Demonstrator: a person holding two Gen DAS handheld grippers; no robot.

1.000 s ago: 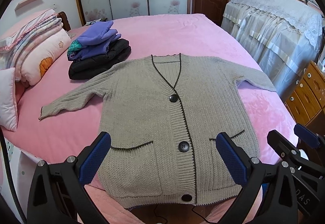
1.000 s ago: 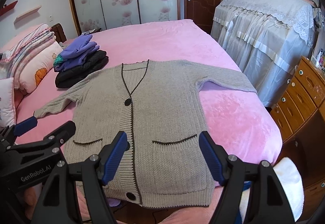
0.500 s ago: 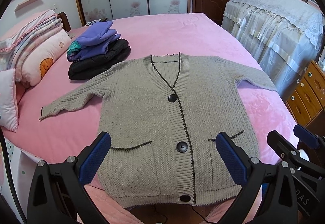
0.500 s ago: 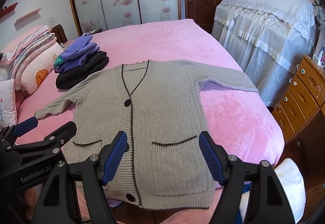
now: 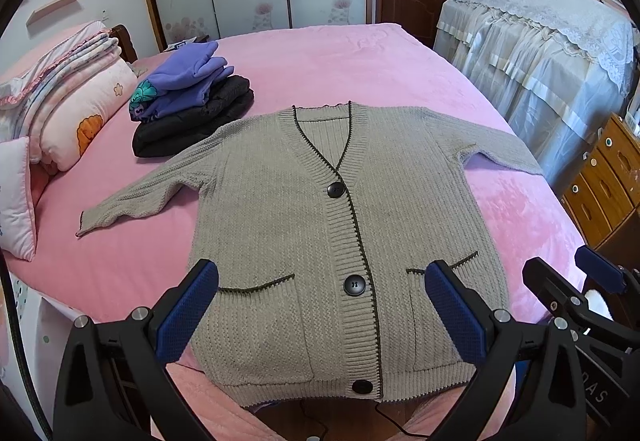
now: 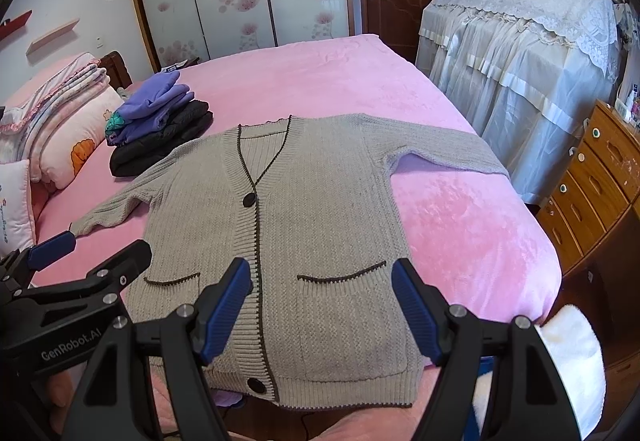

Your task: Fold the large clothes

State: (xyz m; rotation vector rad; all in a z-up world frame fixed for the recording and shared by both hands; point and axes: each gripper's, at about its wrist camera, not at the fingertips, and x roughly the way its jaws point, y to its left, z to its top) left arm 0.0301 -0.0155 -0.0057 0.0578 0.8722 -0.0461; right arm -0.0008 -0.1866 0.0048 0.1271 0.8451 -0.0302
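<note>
Left wrist view: cardigan (image 5: 320, 241) lies flat, face up, buttoned, on pink bed (image 5: 360, 65), sleeves spread, hem at the near edge. Left tongs (image 5: 320, 311) wide, empty, above the hem. Folded pile (image 5: 188, 109) near the left sleeve.

Right wrist view: right tongs (image 6: 320, 307) wide, empty, over the pocket (image 6: 348, 321). Dresser (image 6: 592, 185) at right.
</note>
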